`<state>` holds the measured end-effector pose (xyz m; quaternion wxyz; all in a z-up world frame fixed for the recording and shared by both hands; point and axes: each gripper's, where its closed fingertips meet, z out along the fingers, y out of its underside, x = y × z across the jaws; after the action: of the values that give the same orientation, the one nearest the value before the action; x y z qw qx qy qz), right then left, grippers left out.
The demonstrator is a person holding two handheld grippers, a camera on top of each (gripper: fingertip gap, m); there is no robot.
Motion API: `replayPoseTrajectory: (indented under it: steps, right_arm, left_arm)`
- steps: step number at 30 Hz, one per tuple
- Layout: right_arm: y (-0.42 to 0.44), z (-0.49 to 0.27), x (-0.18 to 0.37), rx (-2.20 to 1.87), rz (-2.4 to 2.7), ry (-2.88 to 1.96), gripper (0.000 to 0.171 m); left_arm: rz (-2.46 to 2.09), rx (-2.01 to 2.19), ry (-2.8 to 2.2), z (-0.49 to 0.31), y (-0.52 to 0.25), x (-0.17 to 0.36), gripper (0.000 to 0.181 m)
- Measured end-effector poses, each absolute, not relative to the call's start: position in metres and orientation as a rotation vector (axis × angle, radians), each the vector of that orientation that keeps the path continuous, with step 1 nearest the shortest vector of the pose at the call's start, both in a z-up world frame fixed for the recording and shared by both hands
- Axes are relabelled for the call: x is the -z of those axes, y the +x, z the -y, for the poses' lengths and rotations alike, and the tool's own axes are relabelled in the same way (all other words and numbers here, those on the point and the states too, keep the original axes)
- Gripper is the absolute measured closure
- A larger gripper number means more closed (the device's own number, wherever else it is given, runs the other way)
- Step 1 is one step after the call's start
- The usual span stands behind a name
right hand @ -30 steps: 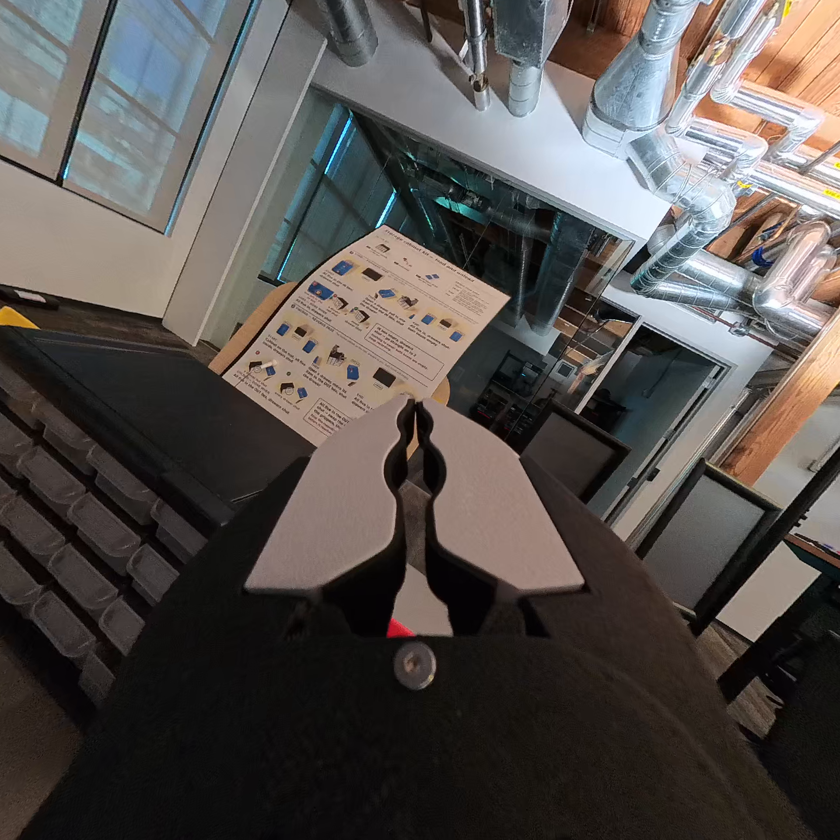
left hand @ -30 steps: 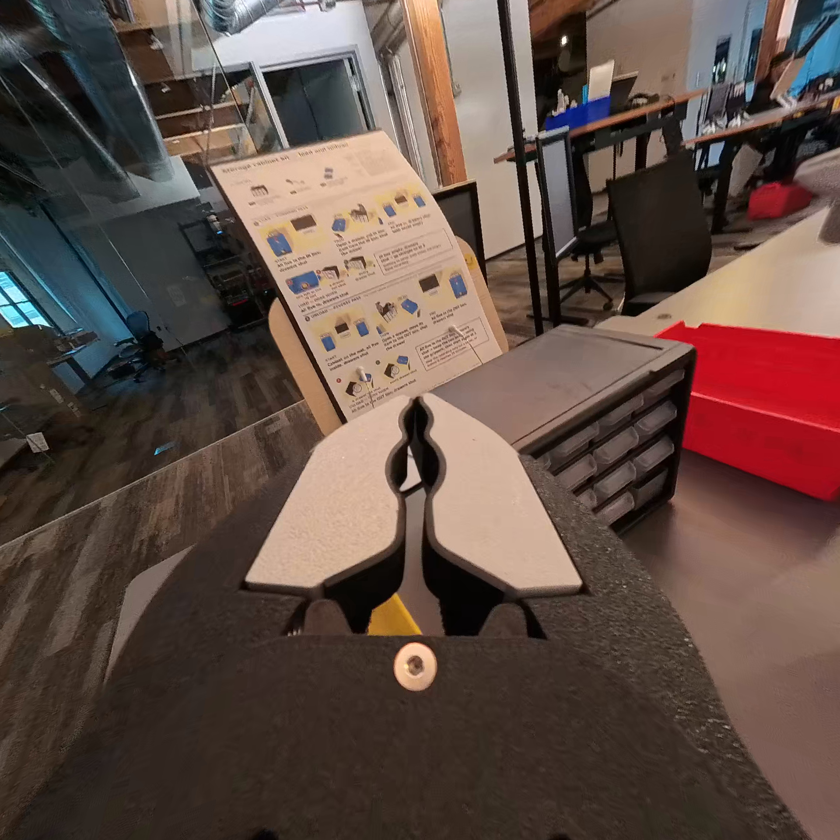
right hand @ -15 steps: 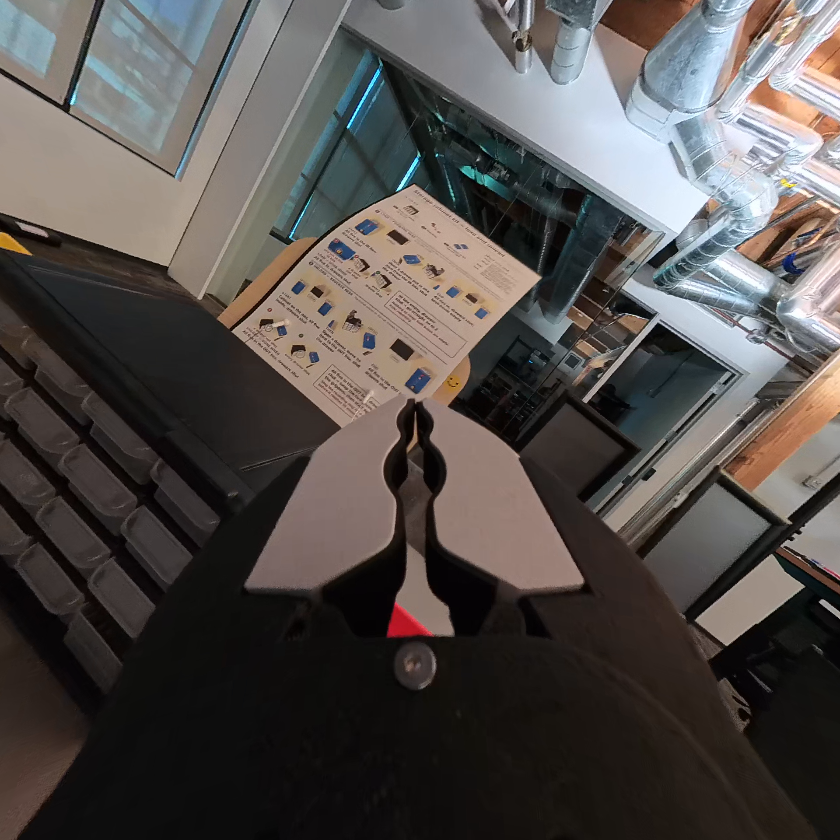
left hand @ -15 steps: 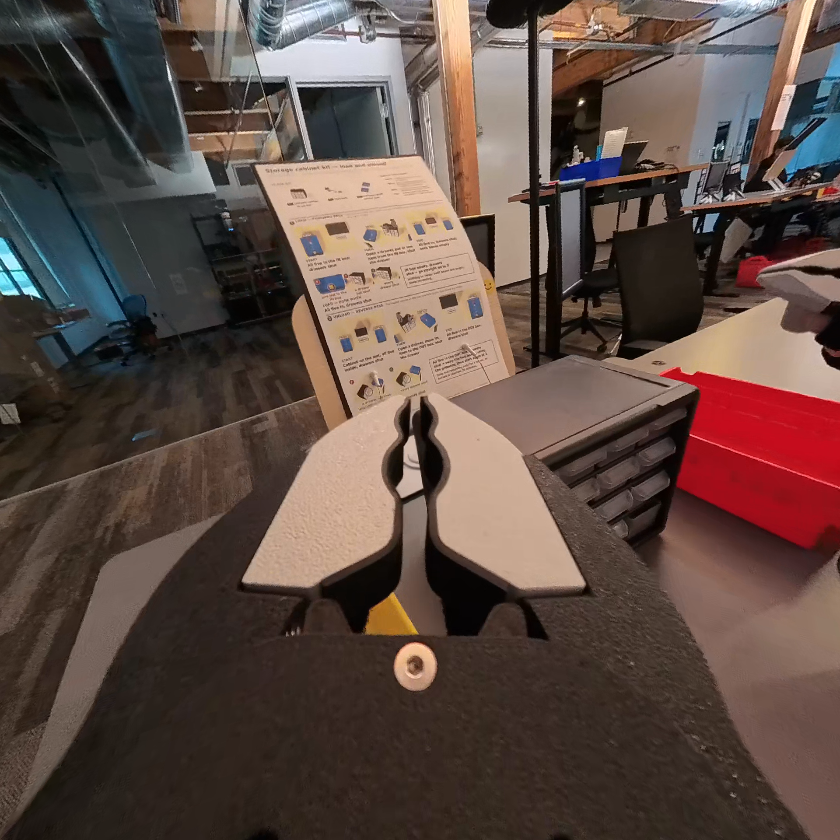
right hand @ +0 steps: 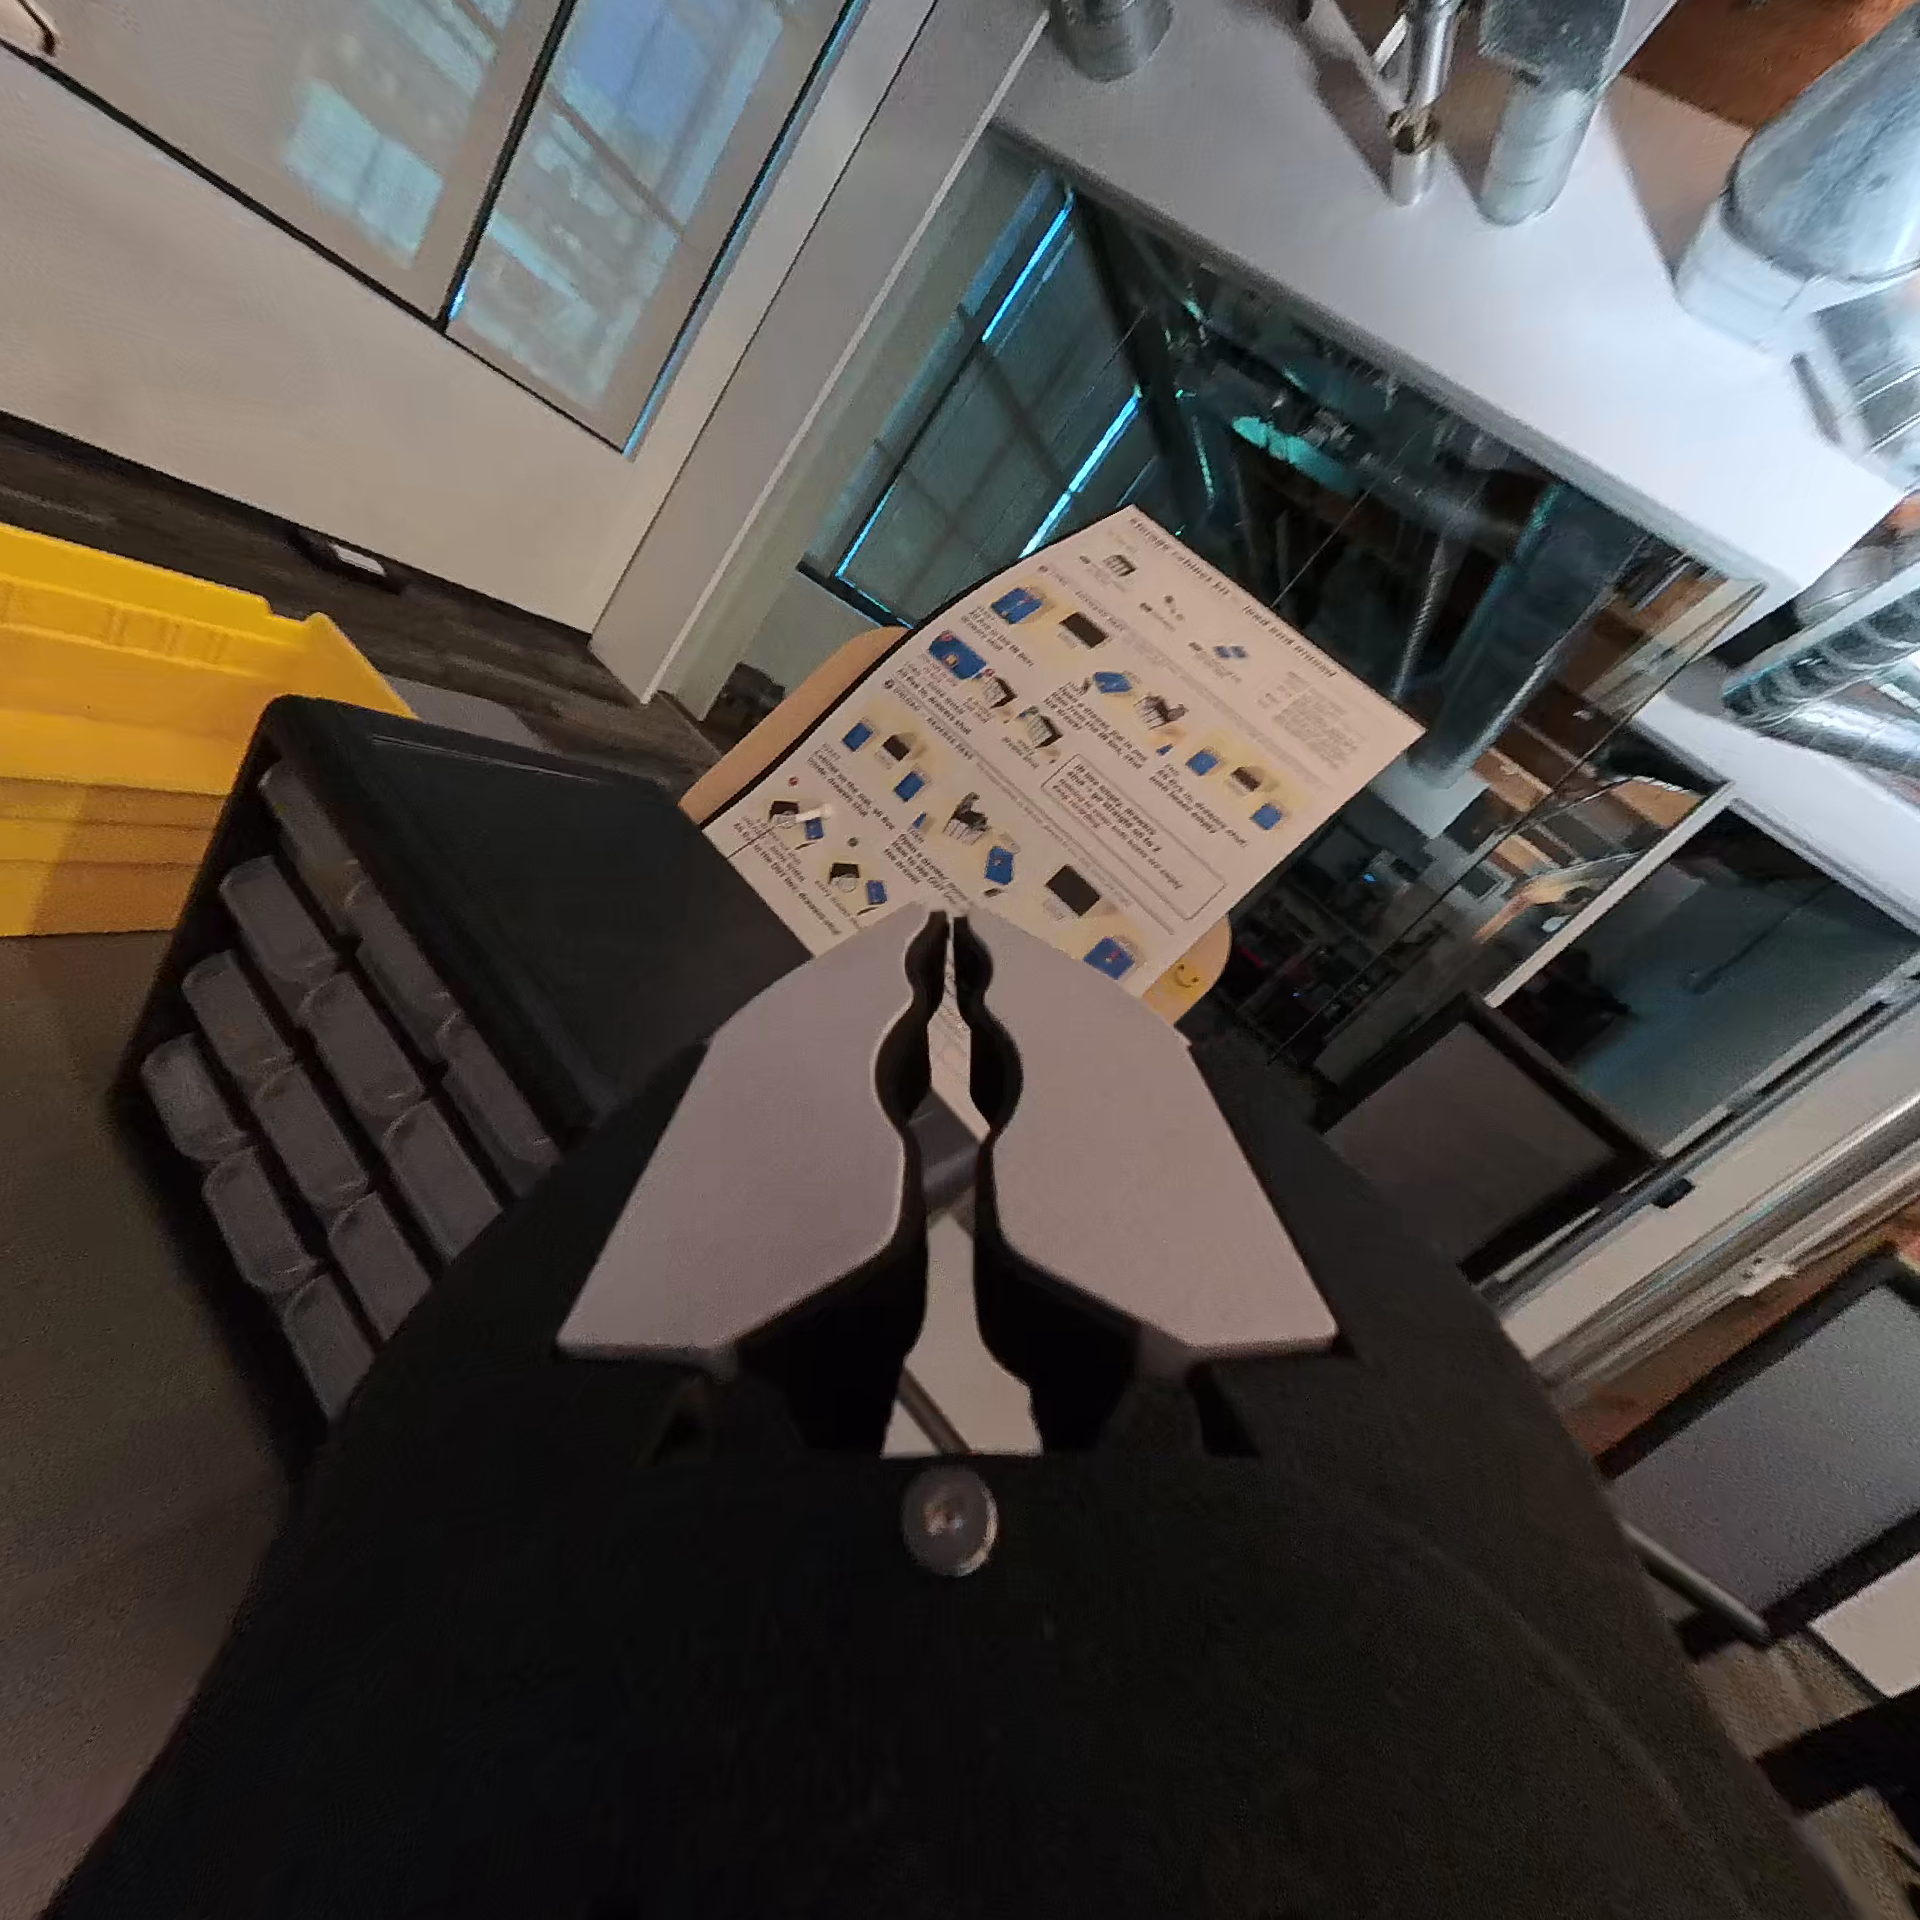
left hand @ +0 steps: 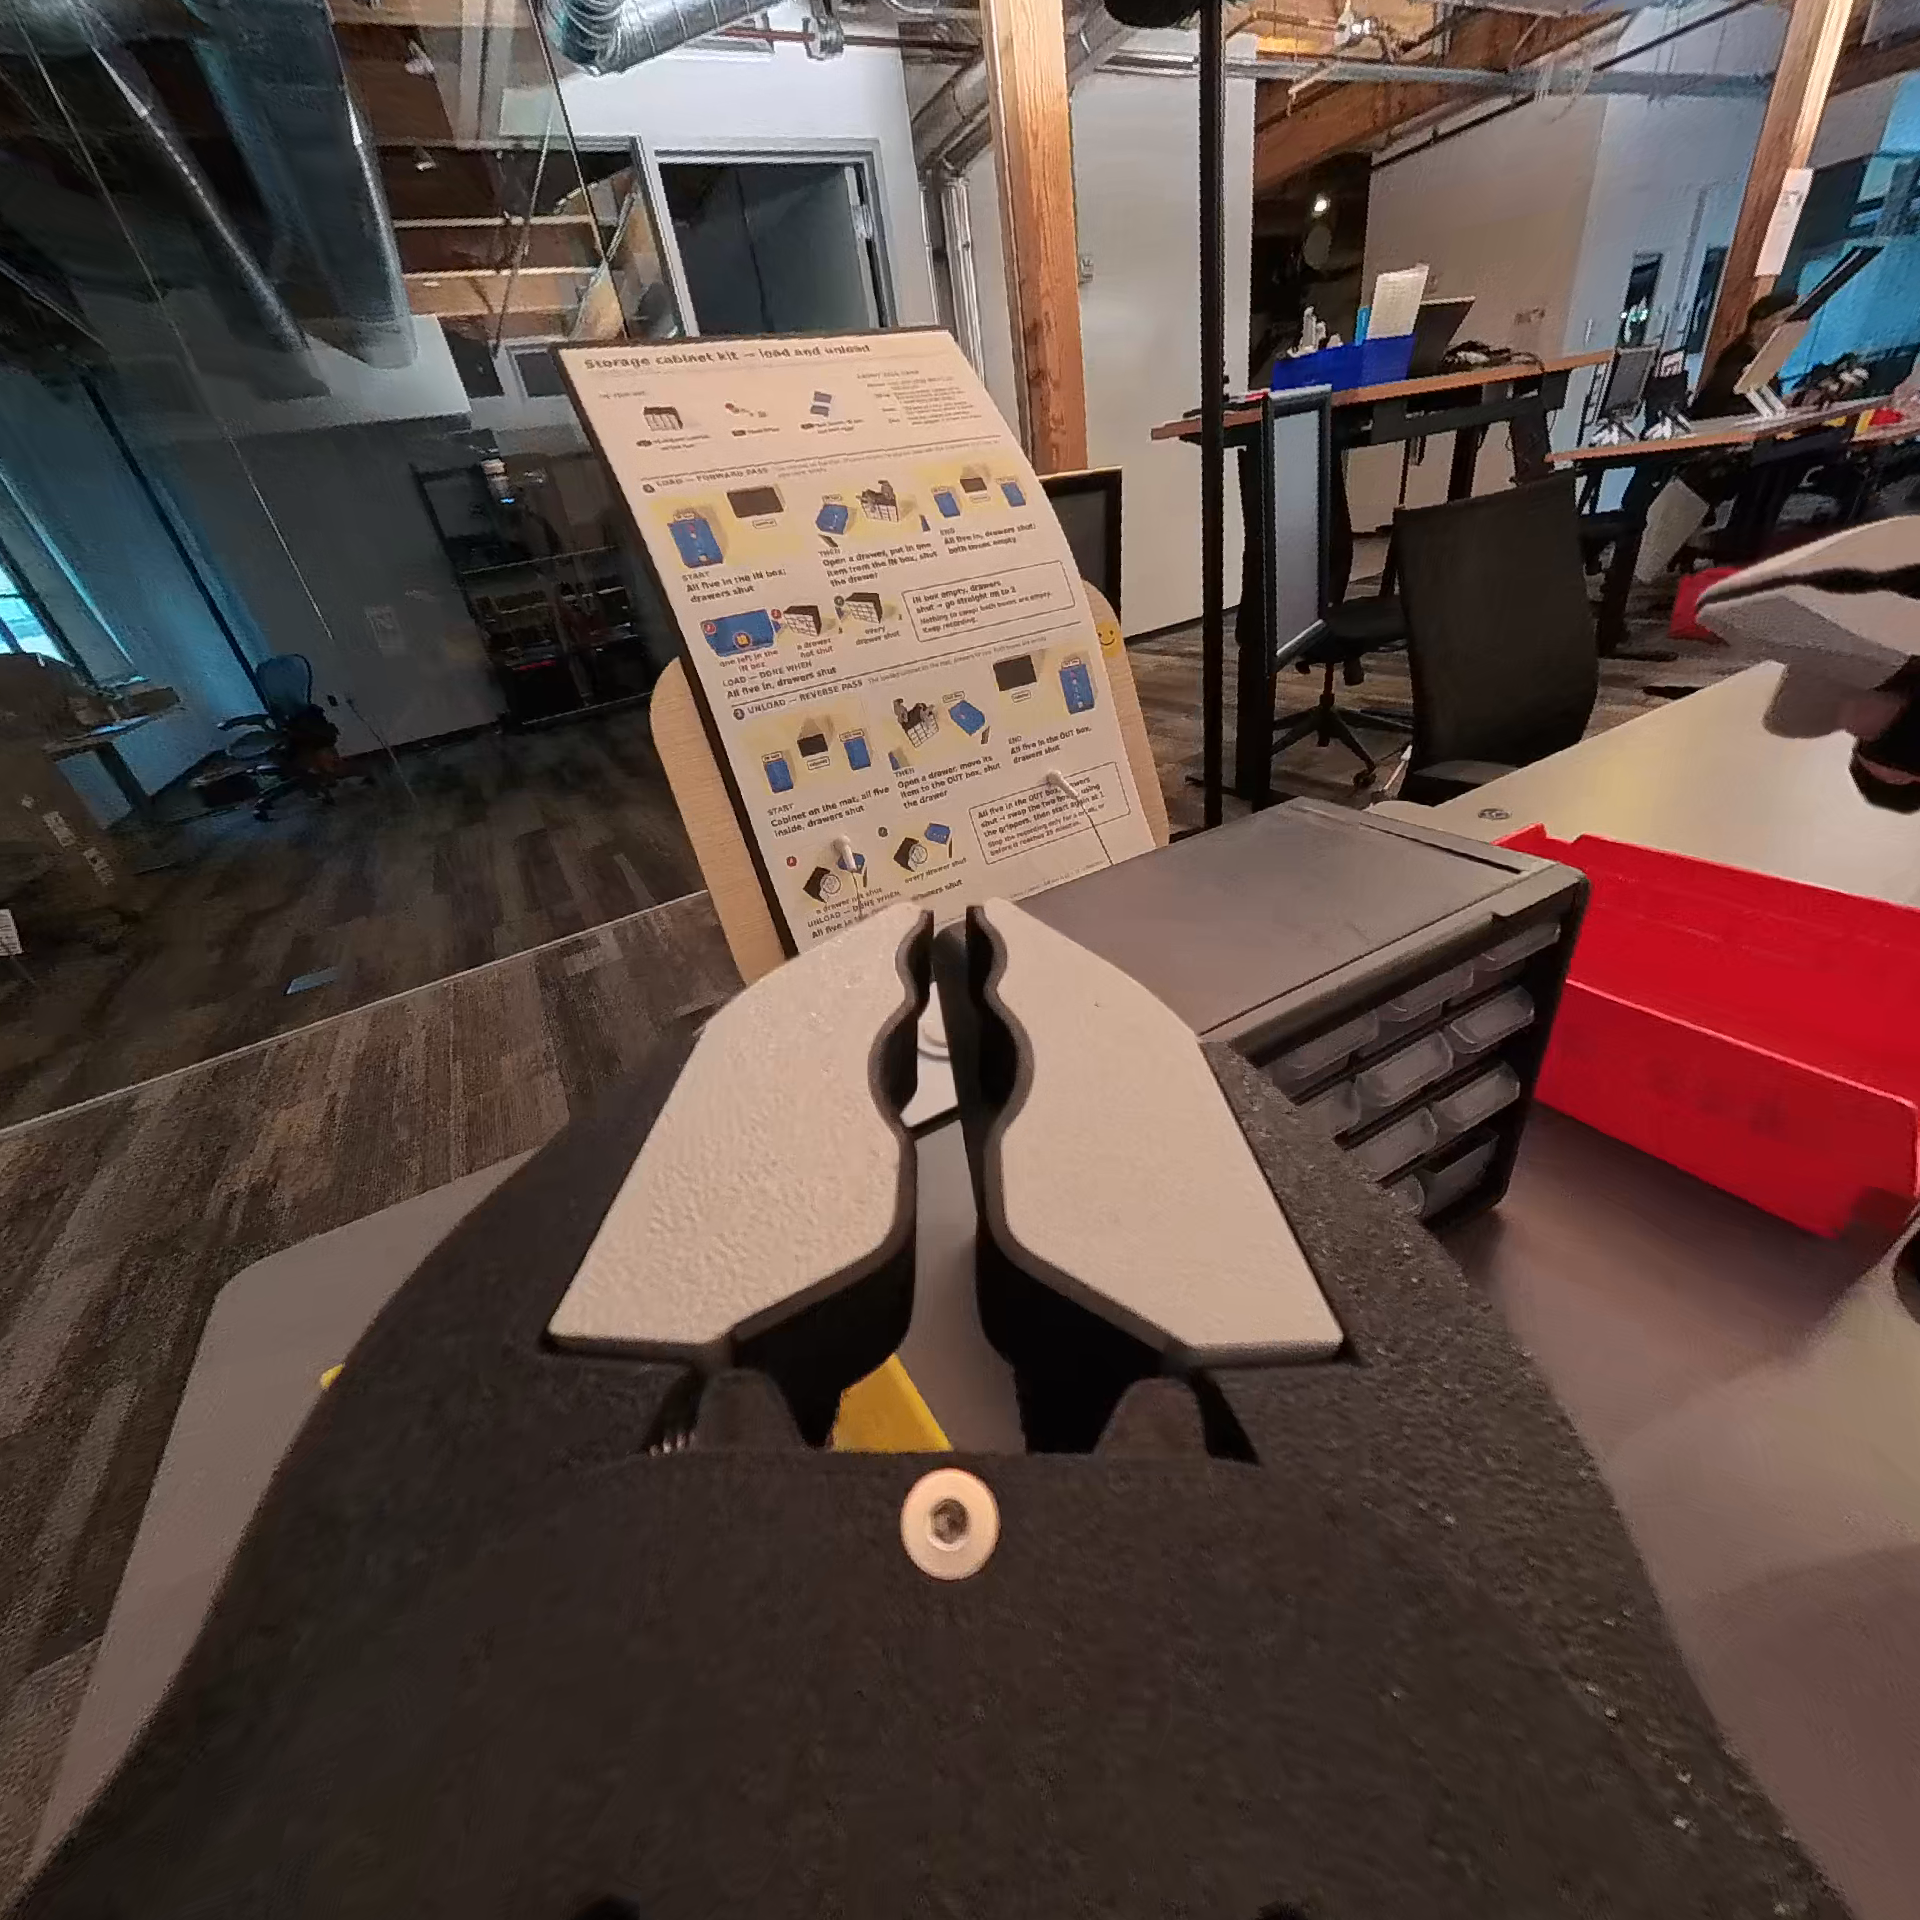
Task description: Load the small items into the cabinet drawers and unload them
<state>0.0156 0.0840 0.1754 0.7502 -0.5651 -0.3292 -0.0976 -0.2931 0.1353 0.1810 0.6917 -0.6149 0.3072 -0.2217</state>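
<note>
A black cabinet (left hand: pixel 1351 935) with several clear small drawers, all pushed in, stands on the grey table (left hand: pixel 1714 1403); it also shows in the right wrist view (right hand: pixel 436 883). My left gripper (left hand: pixel 948 925) is shut and empty, held above the table to the left of the cabinet. My right gripper (right hand: pixel 950 930) is shut and empty, held high to the right of the cabinet; it shows as a blurred grey shape at the right edge of the left wrist view (left hand: pixel 1829 623). No small items are in view.
A red bin (left hand: pixel 1745 1049) lies right of the cabinet. A yellow bin (right hand: pixel 114 727) lies on its left. An instruction board (left hand: pixel 862 644) on a wooden stand rises behind the cabinet. Desks and office chairs stand beyond the table. About 30 centimeters separates my left fingertips from my right.
Both views have swung. The left view tilted up and leftward so the cabinet sits farther right. The right gripper moved so the yellow bin came into its view. Both stayed shut.
</note>
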Motion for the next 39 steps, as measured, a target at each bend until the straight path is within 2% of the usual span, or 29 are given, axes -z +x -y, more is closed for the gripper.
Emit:
replayPoseTrajectory:
  steps: [3, 7, 12, 23, 27, 39]
  right_arm:
    - [0.008, -0.083, -0.159, 0.157, 0.758, -1.249, 0.169]
    - [0.007, -0.088, -0.138, 0.279, 0.838, -1.309, 0.169]
    - [-0.041, -0.076, -0.121, 0.292, 0.994, -1.292, 0.168]
    - [-0.116, -0.089, -0.065, 0.81, 1.061, -1.063, 0.156]
    - [-0.125, -0.105, -0.055, 0.908, 1.048, -1.037, 0.149]
    - [-0.125, -0.135, -0.036, 1.09, 1.066, -0.975, 0.148]
  left_arm:
    - [-0.695, 0.468, -1.376, -0.136, -0.29, -0.18, 0.176]
    - [-0.682, 0.46, -1.357, -0.134, -0.293, -0.185, 0.176]
    - [-0.643, 0.481, -1.337, -0.128, -0.307, -0.194, 0.173]
    - [-0.622, 0.523, -1.246, -0.106, -0.323, -0.213, 0.173]
    - [-0.628, 0.556, -1.238, -0.104, -0.324, -0.214, 0.173]
    - [-0.634, 0.616, -1.201, -0.096, -0.33, -0.219, 0.174]
